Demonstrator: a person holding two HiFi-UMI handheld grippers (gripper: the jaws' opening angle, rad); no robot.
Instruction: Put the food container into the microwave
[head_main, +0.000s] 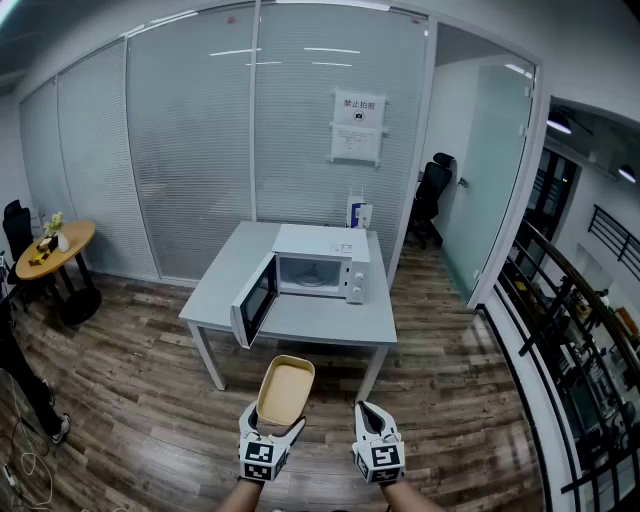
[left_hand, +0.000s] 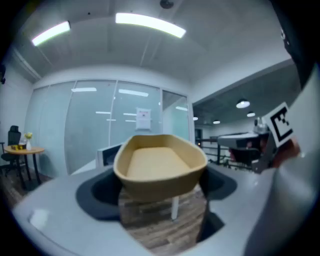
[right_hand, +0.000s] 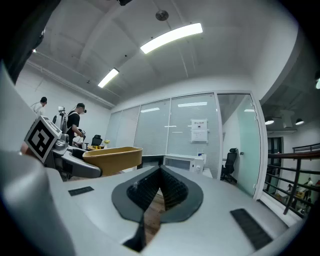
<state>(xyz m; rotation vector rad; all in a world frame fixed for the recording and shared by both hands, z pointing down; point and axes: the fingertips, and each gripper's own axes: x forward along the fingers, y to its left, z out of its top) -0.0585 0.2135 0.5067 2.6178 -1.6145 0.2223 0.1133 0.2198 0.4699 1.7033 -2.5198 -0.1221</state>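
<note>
Carrying step, as I judge it: keep the tan food container (head_main: 286, 388) level, bring it forward, and clear the swung-open door (head_main: 254, 300) before entering the microwave (head_main: 320, 262), which stands well ahead of both grippers on the bench (head_main: 222, 285). The left gripper (head_main: 275, 422) clamps the container's near rim, with the tub jutting forward. The right gripper (head_main: 368, 414), just beside it, has its jaws pressed together and holds nothing

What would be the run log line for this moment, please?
left claw: shut on food container | right claw: shut, empty | microwave: door open, on table ahead
</note>
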